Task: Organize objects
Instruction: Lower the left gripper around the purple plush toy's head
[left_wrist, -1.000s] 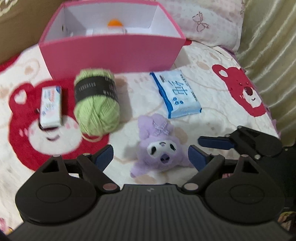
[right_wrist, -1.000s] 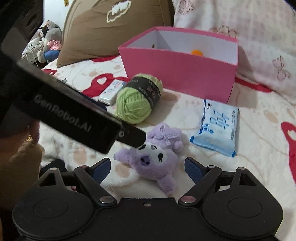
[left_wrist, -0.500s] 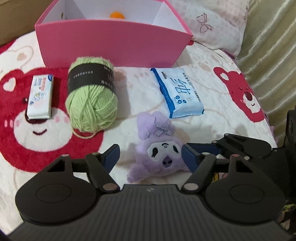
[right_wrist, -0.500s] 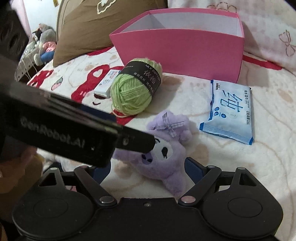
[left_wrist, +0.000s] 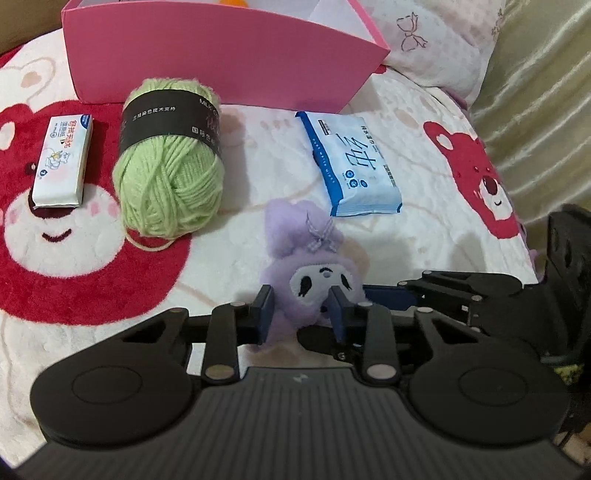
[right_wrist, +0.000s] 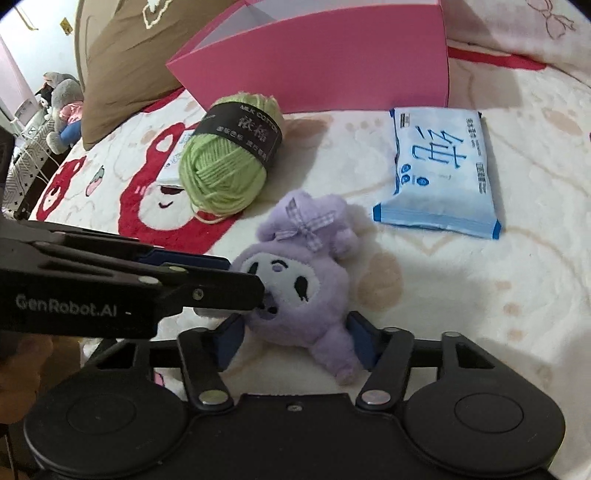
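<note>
A purple plush toy (left_wrist: 310, 258) (right_wrist: 295, 280) lies face up on the bear-print blanket. My left gripper (left_wrist: 301, 310) has its jaws closing, and the blue pads press into the plush's lower face. In the right wrist view the left gripper (right_wrist: 255, 288) comes in from the left onto that face. My right gripper (right_wrist: 297, 343) is closing too, its pads lying against both sides of the plush's body. Behind stand a green yarn ball (left_wrist: 170, 184) (right_wrist: 225, 173), a blue wipes pack (left_wrist: 354, 166) (right_wrist: 439, 173), a small white box (left_wrist: 61, 162) and an open pink box (left_wrist: 221, 55) (right_wrist: 332, 66).
A brown pillow (right_wrist: 129, 55) leans left of the pink box, and a pale pillow (left_wrist: 436, 48) lies right of it. A gold curtain (left_wrist: 535, 92) bounds the bed's right side. Stuffed toys (right_wrist: 62, 107) sit beyond the bed's left edge.
Both grippers sank toward the purple plush and their wide-open jaws drew in around it. The left one closed first, onto the face; the right one followed on the body.
</note>
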